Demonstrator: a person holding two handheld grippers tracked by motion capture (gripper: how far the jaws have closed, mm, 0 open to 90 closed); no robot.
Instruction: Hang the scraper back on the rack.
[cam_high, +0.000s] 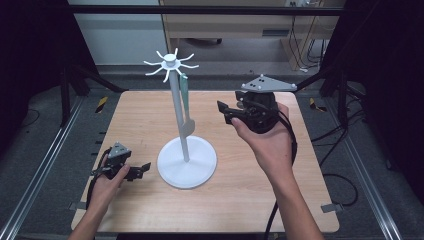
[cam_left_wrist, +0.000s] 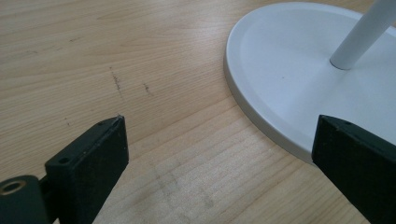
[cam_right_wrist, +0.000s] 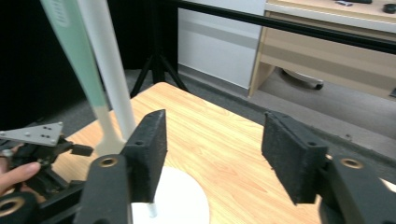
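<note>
Spatula (cam_high: 185, 102) hangs on the white stand (cam_high: 187, 161), your right gripper (cam_high: 223, 110) gapes empty just beside it, left gripper (cam_high: 145, 167) idles wide open by the base: looks like release done, back off without bumping it.

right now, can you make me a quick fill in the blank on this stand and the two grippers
1. The green spatula hangs from the white ____.
2. The stand's round base rests on the wooden ____.
3. The right gripper has its jaws ____, nothing between them.
4. The left gripper sits on the side of the base towards the person's ____ hand.

Missing words: stand; table; open; left
</note>
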